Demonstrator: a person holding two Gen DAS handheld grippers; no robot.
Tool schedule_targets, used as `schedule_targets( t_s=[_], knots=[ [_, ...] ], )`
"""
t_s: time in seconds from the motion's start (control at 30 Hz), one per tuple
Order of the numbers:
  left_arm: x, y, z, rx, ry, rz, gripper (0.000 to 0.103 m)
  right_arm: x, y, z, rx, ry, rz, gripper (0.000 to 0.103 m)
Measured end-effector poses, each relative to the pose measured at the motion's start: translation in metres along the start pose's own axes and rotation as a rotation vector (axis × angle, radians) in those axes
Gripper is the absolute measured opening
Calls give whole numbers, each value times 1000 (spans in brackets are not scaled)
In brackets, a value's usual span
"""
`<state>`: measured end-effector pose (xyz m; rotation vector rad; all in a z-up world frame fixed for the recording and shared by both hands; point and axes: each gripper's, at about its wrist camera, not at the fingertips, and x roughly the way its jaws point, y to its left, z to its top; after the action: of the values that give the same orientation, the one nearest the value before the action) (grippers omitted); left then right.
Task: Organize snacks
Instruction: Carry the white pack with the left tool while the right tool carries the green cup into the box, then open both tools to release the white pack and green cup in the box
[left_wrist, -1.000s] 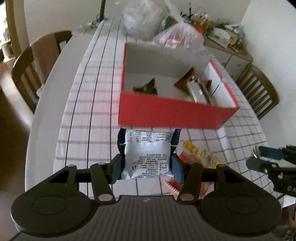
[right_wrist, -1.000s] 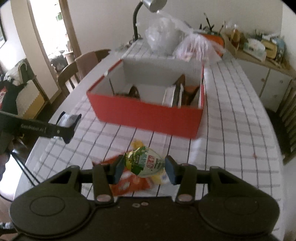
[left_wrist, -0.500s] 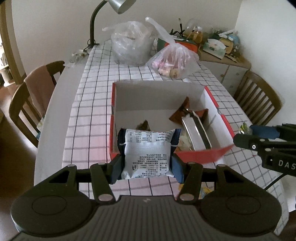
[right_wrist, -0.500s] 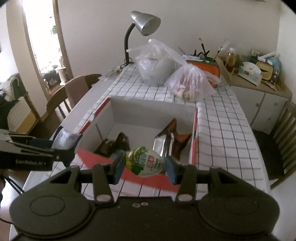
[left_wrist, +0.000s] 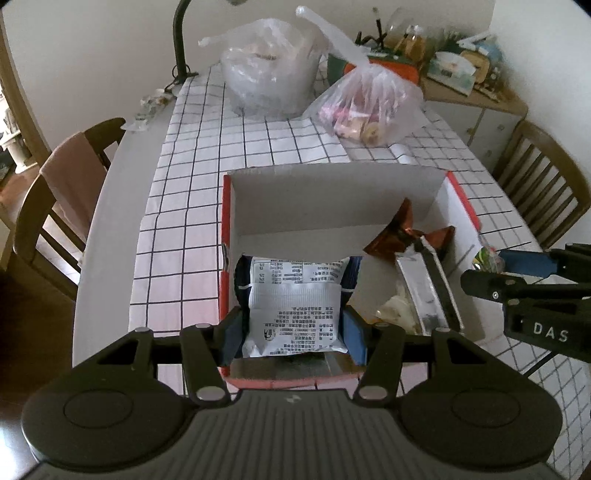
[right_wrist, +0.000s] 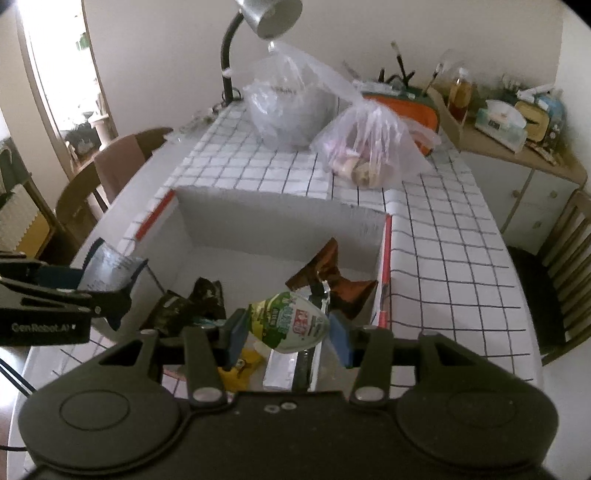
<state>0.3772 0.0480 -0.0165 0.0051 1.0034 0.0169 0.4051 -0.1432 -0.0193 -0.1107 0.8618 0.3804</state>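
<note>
Carried forward since a second ago, from over the gridded tablecloth (left_wrist: 192, 206) and the loose snacks short of the box to above the red-sided cardboard box (left_wrist: 332, 192) itself. Left gripper (left_wrist: 293, 334) clamped on a white snack packet (left_wrist: 295, 314) printed with small text, held at lower centre of the left view over the box's left half. Right gripper (right_wrist: 286, 338) clamped on a small green-and-white snack pouch (right_wrist: 290, 326), at lower centre of the right view, over the box's right half. Inside the box: a brown wrapper (right_wrist: 325, 273) against the right wall, a silver foil pack (left_wrist: 426, 291), a dark wrapper (right_wrist: 192, 302), a yellow packet (right_wrist: 240, 369). Beyond the box, two plastic bags (left_wrist: 365, 99) and a desk lamp (right_wrist: 266, 18).
</note>
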Motion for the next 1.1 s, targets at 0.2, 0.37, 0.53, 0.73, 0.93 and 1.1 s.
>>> schedule_targets(
  t_s=[0.2, 0.37, 0.53, 0.73, 0.93, 1.1],
  knots=[
    [24, -7, 9, 27, 45, 15, 55, 30, -8, 5, 11, 61, -9, 46],
    [44, -12, 11, 43, 85, 27, 55, 52, -13, 3, 12, 113, -20, 46],
    [61, -16, 10, 70, 120, 33, 56, 64, -14, -2, 7, 144, -19, 46],
    [76, -18, 6, 75, 153, 42, 56, 67, -15, -7, 4, 149, -18, 48],
    [79, -18, 1, 69, 159, 44, 57, 66, -16, -8, 15, 148, -15, 49],
    [75, -17, 0, 54, 146, 43, 60, 61, -17, -10, 26, 141, -8, 56]
  ],
)
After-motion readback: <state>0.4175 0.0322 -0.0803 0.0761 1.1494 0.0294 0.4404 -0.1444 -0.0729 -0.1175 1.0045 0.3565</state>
